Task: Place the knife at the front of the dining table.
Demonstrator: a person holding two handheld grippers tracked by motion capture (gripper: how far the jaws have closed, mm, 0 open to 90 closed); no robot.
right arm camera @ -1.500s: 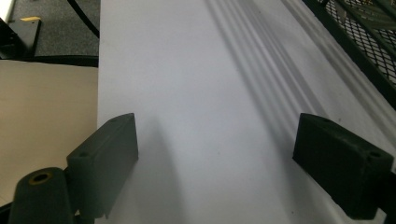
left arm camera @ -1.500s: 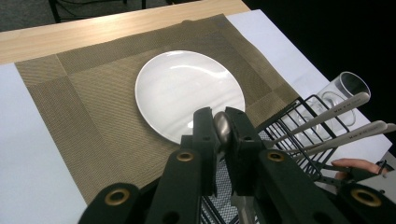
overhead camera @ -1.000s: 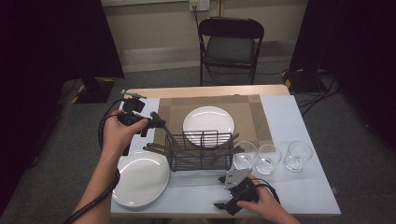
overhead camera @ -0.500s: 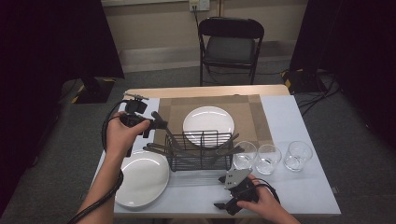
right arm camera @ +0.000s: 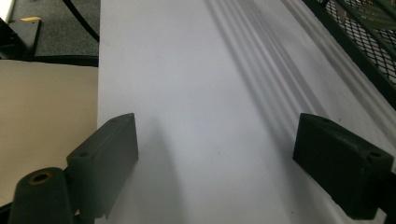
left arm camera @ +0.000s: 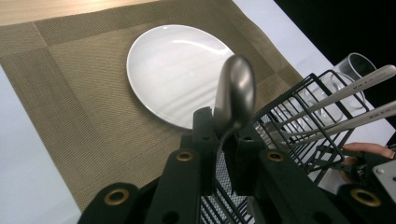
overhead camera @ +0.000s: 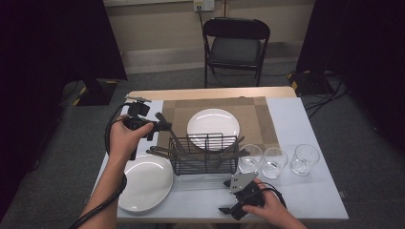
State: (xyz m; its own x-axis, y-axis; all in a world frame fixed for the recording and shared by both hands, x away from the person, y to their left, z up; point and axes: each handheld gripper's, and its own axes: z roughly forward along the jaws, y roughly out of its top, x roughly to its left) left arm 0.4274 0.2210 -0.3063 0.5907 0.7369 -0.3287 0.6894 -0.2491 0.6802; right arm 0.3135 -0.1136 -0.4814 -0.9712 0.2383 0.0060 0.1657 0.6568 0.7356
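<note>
**A:** where's everything sitting right now?

**B:** my left gripper is up over the left side of the table, jaws pinched tight on a spoon. In the left gripper view the bowl of the spoon sticks up past the jaw tips, handle running down between them. It's held just above the left end of the rack, over the left edge of the mat

**A:** and the other one?

**B:** right gripper is low at the near edge of the table, in front of the rack. Jaws wide apart, nothing in them, just bare white tabletop between them in the right gripper view

**A:** what else is on there?

**B:** rack's in the middle with more cutlery poking out of both ends. One plate on the mat right behind the rack, second plate at the near left corner. Three glasses in a row right of the rack, toward the right edge
</note>
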